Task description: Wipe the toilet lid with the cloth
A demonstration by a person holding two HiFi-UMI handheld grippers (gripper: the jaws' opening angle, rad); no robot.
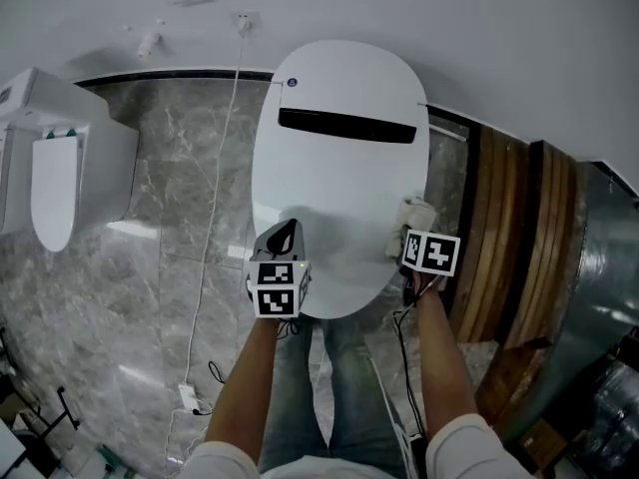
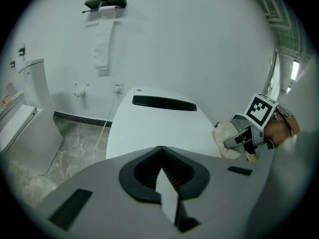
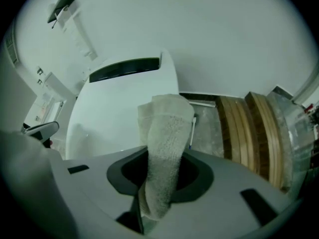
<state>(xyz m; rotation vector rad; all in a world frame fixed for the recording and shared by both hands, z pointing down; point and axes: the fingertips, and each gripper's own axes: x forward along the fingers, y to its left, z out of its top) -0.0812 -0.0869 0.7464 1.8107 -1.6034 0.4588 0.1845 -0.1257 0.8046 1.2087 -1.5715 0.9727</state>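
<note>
Pale cloth (image 3: 165, 133) pinched in right gripper (image 3: 160, 183), perhaps touching lid (image 1: 339, 178), left gripper (image 2: 162, 177) closed

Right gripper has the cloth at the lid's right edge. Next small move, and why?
Probably drag the right gripper leftward across the lid with the cloth pressed down. Its jaws clamp the cloth at the lid's right rim, and most of the lid lies to its left.
</note>
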